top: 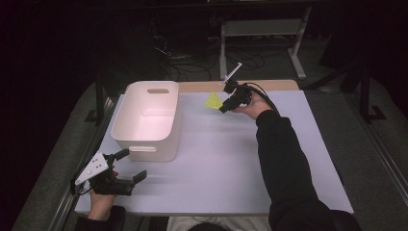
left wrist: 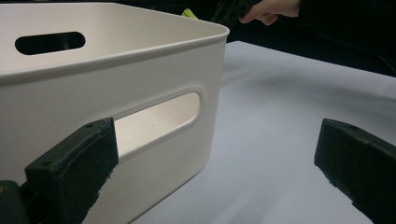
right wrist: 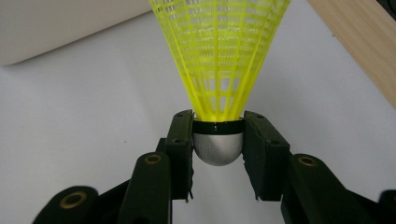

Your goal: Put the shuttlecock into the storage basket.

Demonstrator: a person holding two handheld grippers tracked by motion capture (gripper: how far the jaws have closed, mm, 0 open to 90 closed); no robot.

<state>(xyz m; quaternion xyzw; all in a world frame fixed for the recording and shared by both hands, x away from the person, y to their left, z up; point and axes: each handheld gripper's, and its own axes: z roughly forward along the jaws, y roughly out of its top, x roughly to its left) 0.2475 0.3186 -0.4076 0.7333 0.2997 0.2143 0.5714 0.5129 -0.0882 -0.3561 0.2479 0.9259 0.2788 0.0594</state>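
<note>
A yellow plastic shuttlecock (right wrist: 219,56) with a silver-grey rounded head is clamped at its head between the jaws of my right gripper (right wrist: 218,140), its skirt pointing away from the camera. From above, the shuttlecock (top: 213,101) hangs over the far middle of the table in the right gripper (top: 225,107), to the right of a white plastic bin (top: 146,120). My left gripper (top: 131,166) rests open at the near left corner, its jaws wide apart just in front of the bin's (left wrist: 112,84) near wall and handle slot.
The table (top: 226,159) has a pale lavender top with a wooden strip (top: 269,85) along its far edge. Behind it stand a white frame and loose cables on a dark floor. The person's right sleeve (top: 284,163) reaches across the right half of the table.
</note>
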